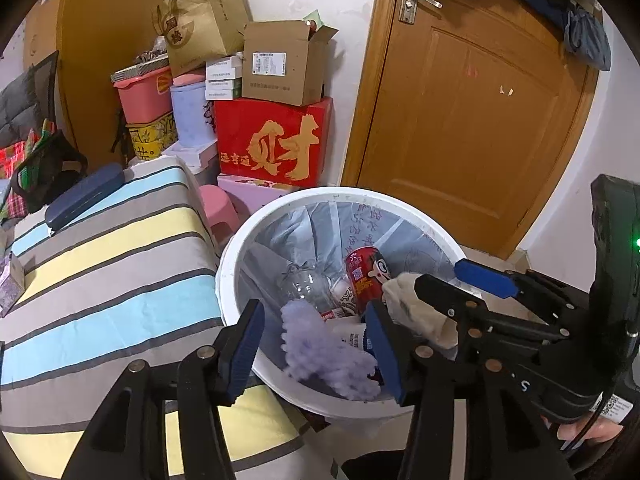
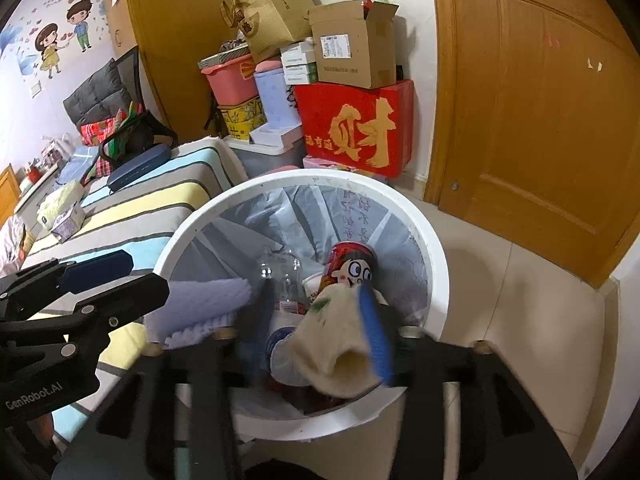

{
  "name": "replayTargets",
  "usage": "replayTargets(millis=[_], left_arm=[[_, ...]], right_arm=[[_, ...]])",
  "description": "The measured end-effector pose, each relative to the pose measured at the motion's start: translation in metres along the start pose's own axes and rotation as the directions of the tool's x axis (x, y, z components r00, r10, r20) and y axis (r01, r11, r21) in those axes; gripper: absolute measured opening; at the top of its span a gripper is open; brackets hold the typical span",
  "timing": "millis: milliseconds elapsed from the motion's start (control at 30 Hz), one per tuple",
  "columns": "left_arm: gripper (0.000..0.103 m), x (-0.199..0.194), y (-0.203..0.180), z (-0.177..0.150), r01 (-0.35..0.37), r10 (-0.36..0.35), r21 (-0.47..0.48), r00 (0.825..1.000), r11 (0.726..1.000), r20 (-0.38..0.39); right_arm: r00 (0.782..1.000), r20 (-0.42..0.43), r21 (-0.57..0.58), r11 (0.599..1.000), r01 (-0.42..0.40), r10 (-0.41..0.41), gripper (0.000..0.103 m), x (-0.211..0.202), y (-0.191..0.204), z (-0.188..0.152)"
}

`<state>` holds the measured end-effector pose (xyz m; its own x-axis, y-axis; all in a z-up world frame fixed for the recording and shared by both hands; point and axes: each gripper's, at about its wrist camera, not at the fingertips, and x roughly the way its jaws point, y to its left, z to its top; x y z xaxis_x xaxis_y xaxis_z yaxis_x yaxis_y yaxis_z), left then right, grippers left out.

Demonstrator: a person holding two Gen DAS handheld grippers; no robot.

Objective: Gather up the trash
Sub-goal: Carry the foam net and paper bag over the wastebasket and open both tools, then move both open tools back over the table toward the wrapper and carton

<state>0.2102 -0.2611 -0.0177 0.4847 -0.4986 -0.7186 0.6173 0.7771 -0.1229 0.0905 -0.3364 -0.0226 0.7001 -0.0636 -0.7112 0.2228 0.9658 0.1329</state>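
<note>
Left wrist view: at 9 o'clock lies a bed with a striped cover (image 1: 108,248) in blue, yellow and grey, a dark blue case (image 1: 84,196) resting on its far corner. At 12 o'clock boxes are stacked against the wall, a red carton with gold characters (image 1: 276,140) under a brown cardboard box (image 1: 280,64). Below them stands the white trash bin (image 1: 228,264), lined with a grey bag, just beside the bed's edge. The left tool (image 1: 316,344) hangs over the bin's near rim at 6 o'clock with its blue-padded jaws apart; a fluffy lilac cloth (image 1: 320,348) lies loose between them, its right end against the right pad, the left pad clear of it. Inside the bin, toward the centre, sit a clear plastic bottle (image 1: 304,286) and a red can with a cartoon face (image 1: 366,272). At 3 o'clock the right tool (image 1: 452,280) reaches in from the side, jaws spread, with a cream sock (image 1: 408,300) at its nearer finger. A wooden door (image 1: 480,100) fills 1 o'clock. Right wrist view: the left tool (image 2: 120,276) enters at 9 o'clock with the lilac cloth just past its tips. At the centre the bin (image 2: 432,264) holds the bottle (image 2: 284,276) and the can (image 2: 352,264). The right tool's (image 2: 304,324) jaws stand apart at 6 o'clock, the left one blurred; the sock (image 2: 340,340) hangs over the bin's opening against the right blue pad (image 2: 376,332), and I cannot tell whether it still clings there.
</note>
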Motion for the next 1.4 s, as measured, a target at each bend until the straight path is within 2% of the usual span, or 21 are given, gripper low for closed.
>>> replayTargets(millis=[567,733,1100,1400], left_arm=[[0.053,-0.047,0.015,-0.010,-0.024,0.027,-0.041,0.997,0.999,0.074],[0.053,-0.061,0.026,-0.016,-0.058,0.063,-0.056,0.994,0.997,0.094],[0.053,-0.101,0.066,-0.034,-0.119,0.135,-0.119,0.981,0.986,0.138],[0.053,-0.129,0.109,-0.055,-0.172,0.203,-0.196,0.968,0.965,0.148]], right_arm=[[0.997,0.075,-0.001,1.000,-0.003,0.003,0.050,-0.023,0.014,0.004],[0.994,0.107,-0.019,1.000,-0.012,0.014,0.050,-0.030,0.023,0.005],[0.988,0.140,-0.066,0.997,-0.050,0.059,0.050,-0.036,0.057,0.007],[0.982,0.149,-0.124,0.987,-0.097,0.115,0.050,-0.038,0.093,0.006]])
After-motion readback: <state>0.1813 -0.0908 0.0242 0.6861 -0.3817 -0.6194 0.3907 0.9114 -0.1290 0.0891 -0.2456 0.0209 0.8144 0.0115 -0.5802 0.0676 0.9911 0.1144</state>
